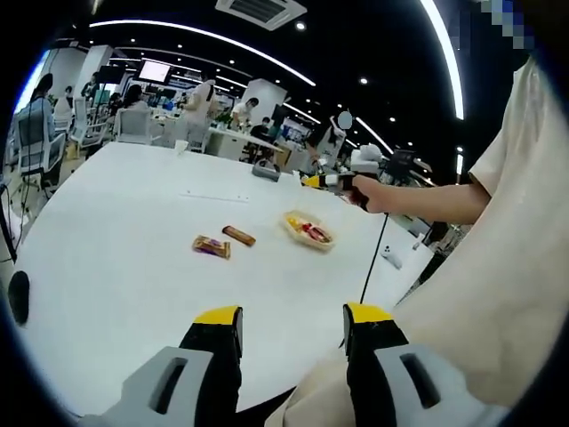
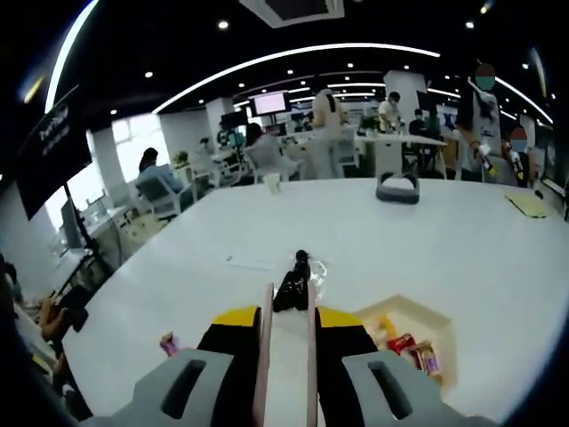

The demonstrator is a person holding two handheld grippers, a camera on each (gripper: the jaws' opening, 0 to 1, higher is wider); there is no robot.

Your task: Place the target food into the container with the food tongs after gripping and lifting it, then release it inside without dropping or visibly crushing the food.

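Snack bars (image 1: 224,241) lie left of the pale tray (image 1: 293,228); right gripper (image 2: 289,313) pinching metal tongs (image 2: 291,294), left gripper (image 1: 292,325) spread—descend gently.

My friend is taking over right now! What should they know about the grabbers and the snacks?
Left gripper: open, holding nothing, low over the white table.
Right gripper: shut on the metal food tongs with black tips, tongs closed and carrying no food.
Cream-coloured shallow container sits just right of the tongs and already holds a few wrapped snacks.
Still on the table: a purple-and-gold wrapped snack and a brown wrapped bar, left of the container.
Left to do: grip one, lift it, release it gently inside the container.
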